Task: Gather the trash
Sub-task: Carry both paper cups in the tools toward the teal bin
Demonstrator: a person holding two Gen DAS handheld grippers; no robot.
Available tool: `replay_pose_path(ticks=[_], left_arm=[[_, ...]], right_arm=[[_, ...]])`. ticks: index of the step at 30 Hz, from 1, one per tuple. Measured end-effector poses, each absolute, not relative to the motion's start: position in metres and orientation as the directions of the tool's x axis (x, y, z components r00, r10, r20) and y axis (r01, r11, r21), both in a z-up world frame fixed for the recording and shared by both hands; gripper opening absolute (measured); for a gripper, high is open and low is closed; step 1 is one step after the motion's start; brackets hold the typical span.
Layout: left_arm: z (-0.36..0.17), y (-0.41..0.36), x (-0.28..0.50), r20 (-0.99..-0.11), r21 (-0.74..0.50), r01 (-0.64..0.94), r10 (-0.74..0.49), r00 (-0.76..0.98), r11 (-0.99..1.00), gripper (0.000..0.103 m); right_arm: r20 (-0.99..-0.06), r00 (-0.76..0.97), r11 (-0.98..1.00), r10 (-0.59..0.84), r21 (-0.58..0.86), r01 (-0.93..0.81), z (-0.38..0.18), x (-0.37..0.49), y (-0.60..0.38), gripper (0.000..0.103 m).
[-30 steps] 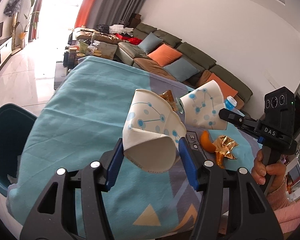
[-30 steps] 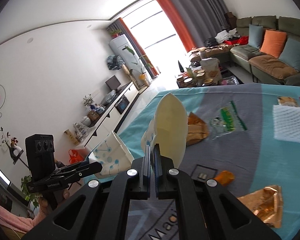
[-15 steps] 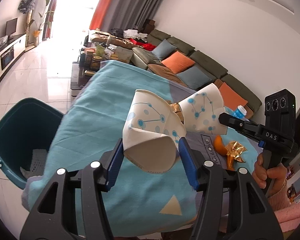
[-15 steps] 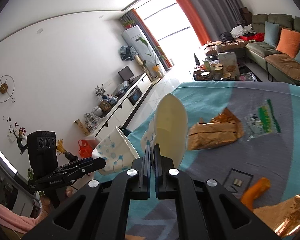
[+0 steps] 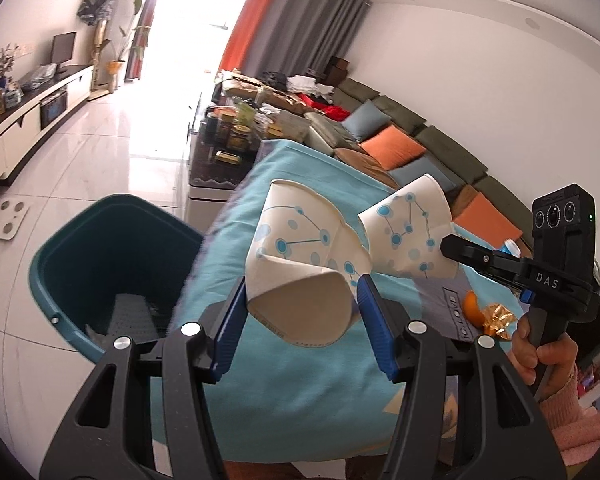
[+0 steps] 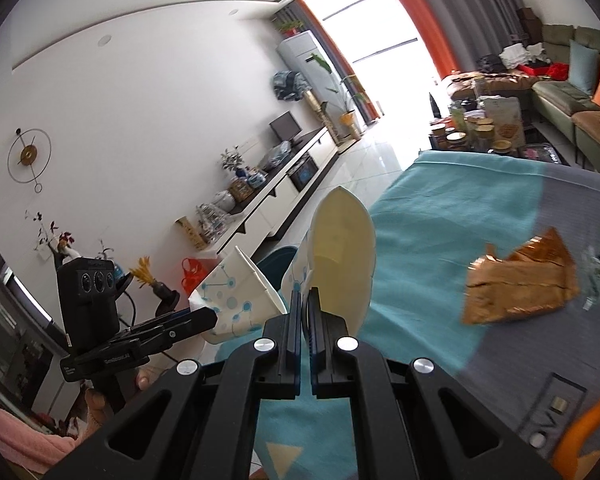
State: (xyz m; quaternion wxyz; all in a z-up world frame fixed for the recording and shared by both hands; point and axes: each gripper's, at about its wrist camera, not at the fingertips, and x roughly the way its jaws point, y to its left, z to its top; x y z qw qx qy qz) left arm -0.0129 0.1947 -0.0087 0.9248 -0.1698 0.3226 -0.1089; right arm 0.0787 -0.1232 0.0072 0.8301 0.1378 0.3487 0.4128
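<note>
Trash here means two crushed paper cups, each carried above the table's near edge. From the left wrist view, the left gripper pinches one crumpled paper cup between its blue pads, the cup's squashed mouth facing the camera. Just beside it on the right, the second paper cup hangs from the tip of the right gripper, which a hand in a pink sleeve holds by its handle. Below and to the left stands a teal bin on the tiled floor, beside the table's teal cloth. An orange peel and gold foil lie on the cloth behind the right gripper.

From the right wrist view, the right gripper has its fingers pressed together on the flattened wall of its cup. The left gripper shows at the left with its cup. A gold wrapper lies on the cloth to the right.
</note>
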Motion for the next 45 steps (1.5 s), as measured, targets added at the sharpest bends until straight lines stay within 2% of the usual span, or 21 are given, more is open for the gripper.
replay_pose_path(ticks=[20, 45], left_arm=[[-0.013, 0.264, -0.03, -0.588, -0.37, -0.089, -0.159, 0.793, 0.925, 0.055], [-0.045, 0.303, -0.02, -0.656, -0.35, -0.229, -0.063, 0.752, 0.909, 0.055]], right_arm=[[-0.495, 0.275, 0.537, 0.824, 0.528, -0.658, 0.006, 0.097, -0.042, 0.002], [-0.59, 0.228, 0.558, 0.774, 0.467, -0.686, -0.002, 0.114, 0.032, 0.002]])
